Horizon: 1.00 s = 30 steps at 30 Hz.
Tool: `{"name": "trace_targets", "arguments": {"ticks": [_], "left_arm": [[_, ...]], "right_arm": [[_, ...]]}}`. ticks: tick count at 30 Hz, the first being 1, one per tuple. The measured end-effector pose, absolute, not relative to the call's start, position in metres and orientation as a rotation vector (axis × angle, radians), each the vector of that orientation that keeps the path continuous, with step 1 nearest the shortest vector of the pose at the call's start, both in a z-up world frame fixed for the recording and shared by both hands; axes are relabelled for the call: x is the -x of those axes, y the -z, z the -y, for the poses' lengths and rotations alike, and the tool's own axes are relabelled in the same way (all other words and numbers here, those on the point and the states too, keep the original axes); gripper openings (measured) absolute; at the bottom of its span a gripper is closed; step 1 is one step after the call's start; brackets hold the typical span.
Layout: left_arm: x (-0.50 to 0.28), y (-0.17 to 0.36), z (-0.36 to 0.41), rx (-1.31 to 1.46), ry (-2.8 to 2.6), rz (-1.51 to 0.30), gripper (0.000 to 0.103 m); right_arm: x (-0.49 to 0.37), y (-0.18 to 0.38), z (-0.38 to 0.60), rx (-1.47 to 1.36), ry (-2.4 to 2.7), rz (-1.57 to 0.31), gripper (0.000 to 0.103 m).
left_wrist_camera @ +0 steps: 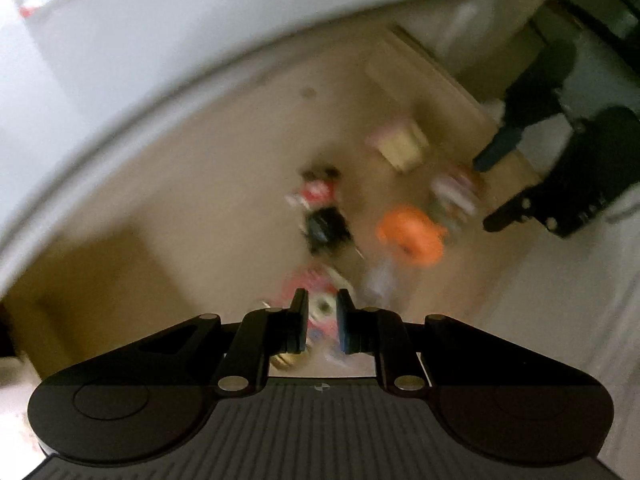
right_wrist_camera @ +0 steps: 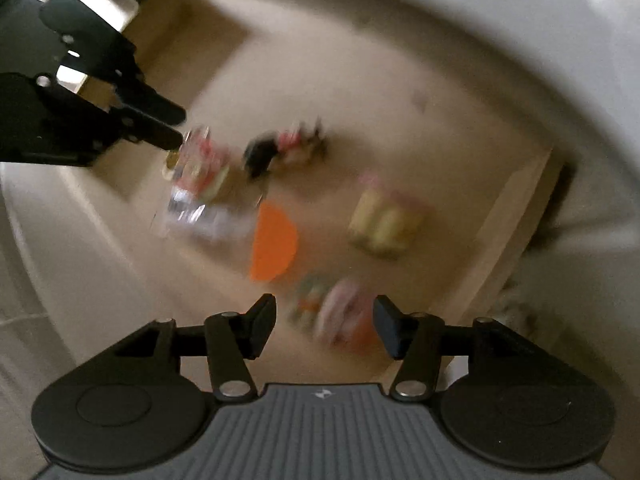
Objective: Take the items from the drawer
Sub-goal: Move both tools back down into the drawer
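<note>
Both views are motion-blurred. An open drawer with a beige floor (left_wrist_camera: 224, 168) (right_wrist_camera: 360, 92) holds several small items. My left gripper (left_wrist_camera: 322, 320) (right_wrist_camera: 180, 128) has its fingers close together on a red, white and green packet (left_wrist_camera: 320, 304) (right_wrist_camera: 200, 164) at the drawer's near edge. My right gripper (right_wrist_camera: 325, 326) (left_wrist_camera: 482, 196) is open, its fingers on either side of a pink and green packet (right_wrist_camera: 336, 312) (left_wrist_camera: 456, 192) without touching it. Between the grippers lies an orange object (left_wrist_camera: 412, 236) (right_wrist_camera: 274, 240).
A black and red packet (left_wrist_camera: 324, 216) (right_wrist_camera: 280, 148) and a yellow and pink packet (left_wrist_camera: 400, 144) (right_wrist_camera: 384, 224) lie farther in. A white cabinet surface (left_wrist_camera: 100, 60) curves over the drawer. The drawer's side wall (right_wrist_camera: 508, 232) stands to the right.
</note>
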<state>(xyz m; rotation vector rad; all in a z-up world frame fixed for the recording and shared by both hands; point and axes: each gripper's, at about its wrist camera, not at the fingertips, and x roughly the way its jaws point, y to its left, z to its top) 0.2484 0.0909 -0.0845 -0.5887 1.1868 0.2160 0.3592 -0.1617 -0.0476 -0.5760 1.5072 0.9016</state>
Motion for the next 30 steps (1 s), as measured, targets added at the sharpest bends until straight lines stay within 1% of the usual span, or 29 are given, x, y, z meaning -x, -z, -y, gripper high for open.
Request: {"name": "trace_targets", "arguments": {"ticks": [3, 6, 9, 13, 16, 20, 21, 22, 25, 26, 30], "left_arm": [[-0.250, 0.088, -0.078, 0.571, -0.146, -1.208, 0.016], [-0.259, 0.091, -0.074, 0.558, -0.122, -1.214, 0.016], [-0.260, 0.087, -0.077, 0.547, -0.157, -1.203, 0.016], [-0.251, 0.080, -0.078, 0.538, -0.235, -1.202, 0.016], [-0.240, 0.082, -0.081, 0.520, -0.305, -1.230, 0.016], [-0.229, 0.082, -0.082, 0.486, -0.359, -1.250, 0.016], [-0.227, 0.081, -0.080, 0.485, -0.359, -1.246, 0.016], [-0.229, 0.081, -0.079, 0.490, -0.358, -1.239, 0.016], [-0.228, 0.083, -0.080, 0.511, -0.368, -1.218, 0.017], [-0.228, 0.084, -0.080, 0.515, -0.375, -1.216, 0.017], [-0.218, 0.078, -0.080, 0.513, -0.382, -1.216, 0.017]], "right_arm": [[-0.354, 0.061, 0.165, 0.530, -0.872, -1.657, 0.053], [-0.357, 0.078, 0.159, 0.532, -0.801, -1.729, 0.052], [-0.368, 0.089, 0.152, 0.515, -0.755, -1.756, 0.047], [-0.376, 0.086, 0.138, 0.449, -0.765, -1.674, 0.046], [-0.367, 0.081, 0.128, 0.491, -0.811, -1.532, 0.045], [-0.344, 0.057, 0.121, 0.638, -0.868, -1.183, 0.044], [-0.338, 0.051, 0.122, 0.656, -0.884, -1.126, 0.044], [-0.332, 0.046, 0.124, 0.649, -0.907, -1.097, 0.045], [-0.325, 0.040, 0.128, 0.587, -1.004, -1.120, 0.050], [-0.320, 0.040, 0.127, 0.590, -1.027, -1.119, 0.050], [-0.303, 0.044, 0.108, 0.690, -1.078, -1.087, 0.050]]}}
